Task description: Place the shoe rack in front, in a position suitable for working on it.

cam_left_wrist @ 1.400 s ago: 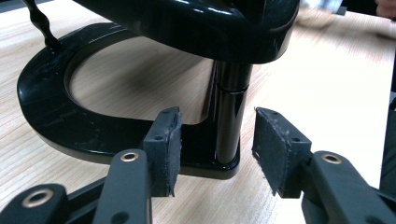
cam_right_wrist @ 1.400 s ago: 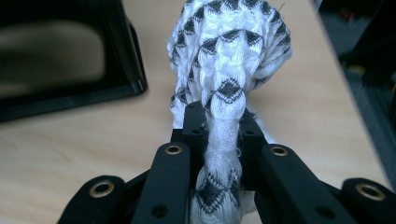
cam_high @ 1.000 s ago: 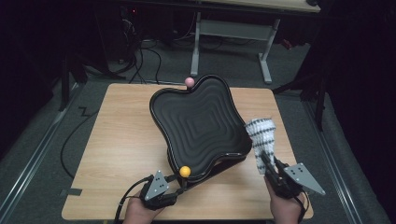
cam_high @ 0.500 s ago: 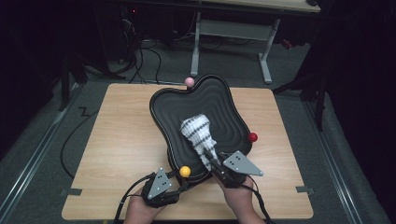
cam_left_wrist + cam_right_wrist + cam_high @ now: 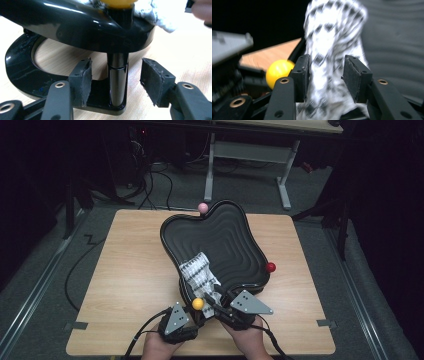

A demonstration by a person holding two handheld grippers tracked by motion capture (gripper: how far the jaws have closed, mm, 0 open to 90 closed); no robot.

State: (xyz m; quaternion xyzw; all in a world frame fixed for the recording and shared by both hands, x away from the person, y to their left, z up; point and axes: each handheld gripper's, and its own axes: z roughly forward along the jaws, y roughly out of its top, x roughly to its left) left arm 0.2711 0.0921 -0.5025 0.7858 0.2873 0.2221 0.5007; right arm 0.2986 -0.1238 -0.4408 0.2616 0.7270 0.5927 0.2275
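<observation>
A black wavy tray [image 5: 227, 237] sits tilted on a black stand [image 5: 17, 70], with a pink ball [image 5: 202, 207], a red ball [image 5: 270, 267] and a yellow ball [image 5: 198, 303] at its rim. A white cloth with a black pattern [image 5: 198, 270] lies in the tray's near end. My right gripper [image 5: 214, 292] is at the cloth's near end; its jaws have just been opening, and the cloth [image 5: 332, 35] hangs loose between the parted pads. My left gripper [image 5: 199, 317] has also just been opening. Its pads stand on either side of the post [image 5: 117, 82] under the yellow ball, not touching it.
The tray stands on a wooden table [image 5: 125, 270] with bare wood to its left and right. Tape marks [image 5: 75, 325] sit near the front corners. Behind the table is a second desk's frame [image 5: 250, 150], with cables [image 5: 155, 175] on the dark floor.
The right gripper carried the cloth from the tray's right side leftward to its near end and opened. The cloth now lies in the tray. The left gripper stayed in place.
</observation>
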